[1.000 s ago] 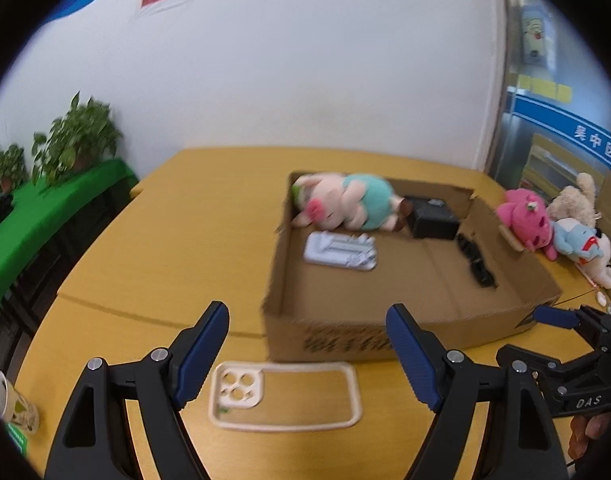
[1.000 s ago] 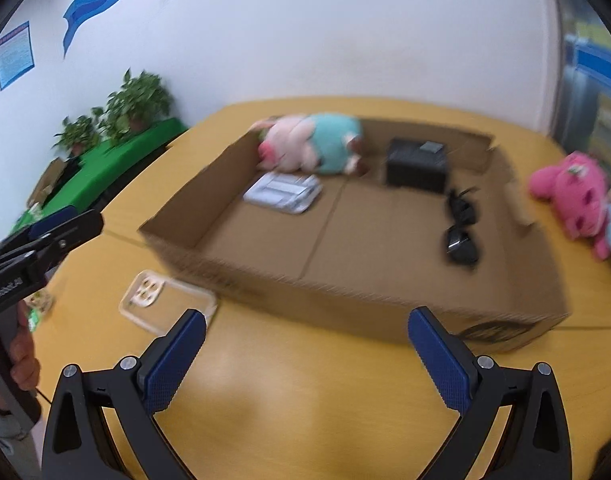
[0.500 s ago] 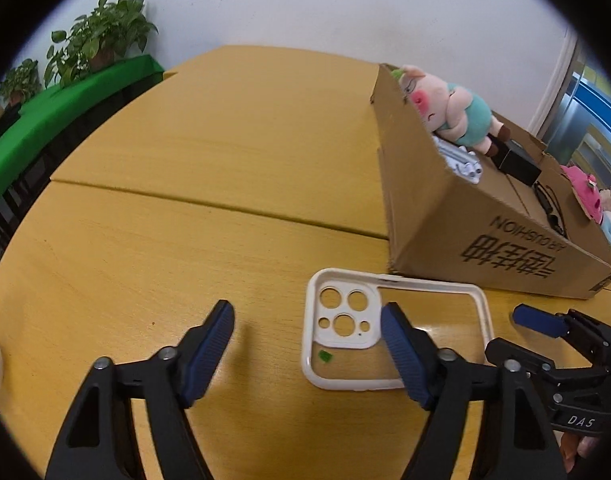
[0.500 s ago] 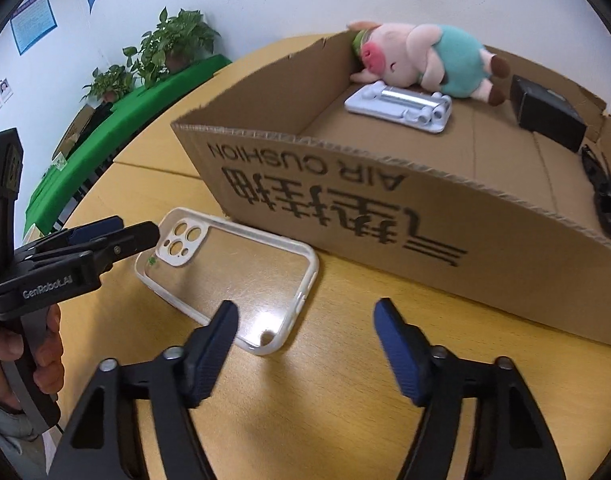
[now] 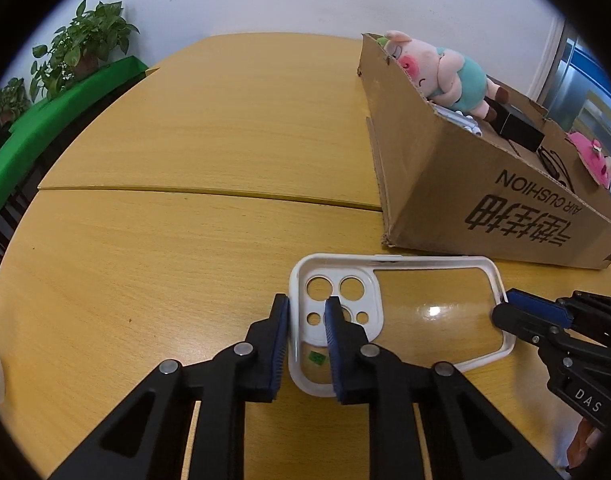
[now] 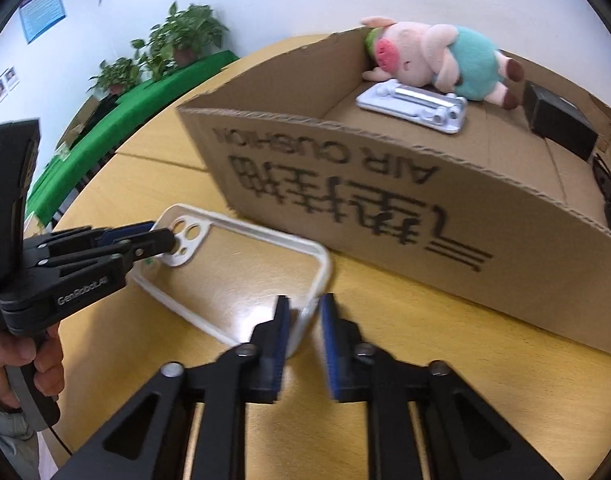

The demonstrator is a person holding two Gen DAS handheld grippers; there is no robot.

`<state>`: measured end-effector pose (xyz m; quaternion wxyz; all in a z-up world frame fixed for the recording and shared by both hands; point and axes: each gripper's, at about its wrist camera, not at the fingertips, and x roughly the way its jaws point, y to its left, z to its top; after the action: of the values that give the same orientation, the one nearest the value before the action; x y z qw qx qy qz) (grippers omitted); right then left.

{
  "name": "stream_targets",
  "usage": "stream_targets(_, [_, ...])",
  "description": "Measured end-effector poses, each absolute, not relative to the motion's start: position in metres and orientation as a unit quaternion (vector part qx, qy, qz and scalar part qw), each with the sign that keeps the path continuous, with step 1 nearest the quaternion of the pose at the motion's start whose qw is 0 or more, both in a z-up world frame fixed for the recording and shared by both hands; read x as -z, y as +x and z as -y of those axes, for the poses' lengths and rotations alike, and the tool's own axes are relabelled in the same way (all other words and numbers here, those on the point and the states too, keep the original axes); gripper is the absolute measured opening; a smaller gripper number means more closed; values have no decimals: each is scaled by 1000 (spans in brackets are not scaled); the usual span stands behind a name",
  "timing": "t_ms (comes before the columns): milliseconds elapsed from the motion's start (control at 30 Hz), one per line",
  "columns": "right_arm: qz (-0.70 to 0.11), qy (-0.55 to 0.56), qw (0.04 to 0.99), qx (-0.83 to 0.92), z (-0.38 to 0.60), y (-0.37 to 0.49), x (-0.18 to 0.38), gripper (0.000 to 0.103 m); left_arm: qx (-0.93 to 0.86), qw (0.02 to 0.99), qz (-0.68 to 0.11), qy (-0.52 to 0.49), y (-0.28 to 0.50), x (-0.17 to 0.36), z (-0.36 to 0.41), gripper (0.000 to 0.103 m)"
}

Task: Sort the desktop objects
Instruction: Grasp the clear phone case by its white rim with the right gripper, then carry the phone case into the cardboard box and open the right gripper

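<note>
A clear phone case with a white rim (image 5: 433, 316) lies on the wooden table in front of the cardboard box (image 5: 485, 196). My left gripper (image 5: 307, 320) is shut on the case's camera end, one finger outside the rim and one inside. My right gripper (image 6: 305, 320) is shut on the rim at the opposite end of the case (image 6: 241, 276). In the left wrist view the right gripper (image 5: 521, 312) touches the case's far end. In the right wrist view the left gripper (image 6: 161, 236) pinches the camera corner.
The box (image 6: 385, 184) holds a plush pig (image 6: 437, 60), a silver tool tray (image 6: 413, 106), a black box (image 6: 557, 120) and sunglasses (image 6: 609, 192). More plush toys (image 5: 593, 156) lie behind the box. Potted plants (image 5: 85, 48) stand on a green shelf at left.
Both grippers moved down to the phone case and closed on its two ends. They were open above it before.
</note>
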<state>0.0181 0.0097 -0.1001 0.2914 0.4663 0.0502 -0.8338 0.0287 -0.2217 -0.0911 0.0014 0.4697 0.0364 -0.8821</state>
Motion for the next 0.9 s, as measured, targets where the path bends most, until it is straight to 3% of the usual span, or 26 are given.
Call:
stream_targets(167, [-33, 473, 301, 828, -15, 18, 99, 9, 883, 5, -43, 468, 33, 88, 220, 15])
stream_targets(400, [-6, 440, 323, 838, -30, 37, 75, 9, 905, 22, -35, 423, 57, 44, 215, 9])
stream_targets(900, [30, 279, 284, 917, -117, 34, -80, 9, 951, -48, 13, 306, 34, -80, 136, 7])
